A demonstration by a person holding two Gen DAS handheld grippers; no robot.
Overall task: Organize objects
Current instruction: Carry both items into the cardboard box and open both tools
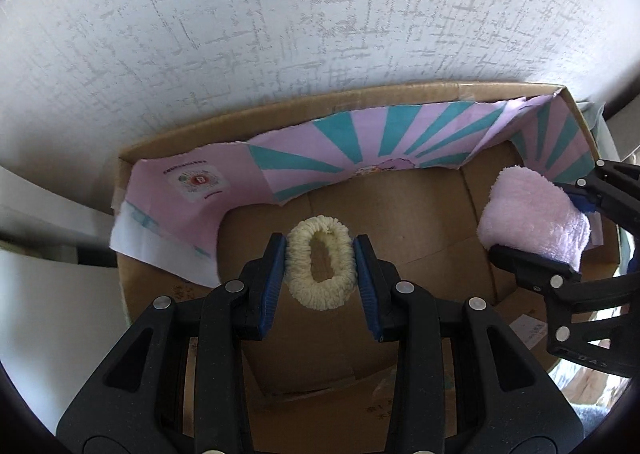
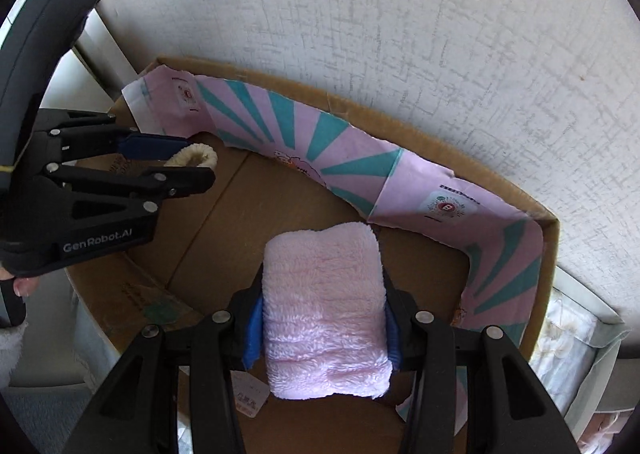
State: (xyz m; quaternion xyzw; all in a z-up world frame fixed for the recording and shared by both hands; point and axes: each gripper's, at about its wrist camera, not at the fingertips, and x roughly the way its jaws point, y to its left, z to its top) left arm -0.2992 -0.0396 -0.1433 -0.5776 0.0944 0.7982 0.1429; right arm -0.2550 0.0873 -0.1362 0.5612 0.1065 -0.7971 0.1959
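Left wrist view: left tongs [image 1: 320,266] clamped on a cream scrunchie [image 1: 321,263], pads pressing both long sides, hanging over the brown floor of the cardboard box [image 1: 360,94]. Pink and teal paper liner [image 1: 320,150] along the far wall. To the right, right tongs [image 1: 536,220] clamped on a pink fluffy roll [image 1: 532,214].

Right wrist view: right tongs [image 2: 322,318] squeezing the pink fluffy roll [image 2: 324,306] over the near right part of the box floor; left tongs [image 2: 188,160] far left with the cream scrunchie [image 2: 196,156].

Best done, by judgement: lower each piece until it rests on the floor, well apart and clear of the liner, then spread the tongs and lift straight up to avoid snagging fibres.
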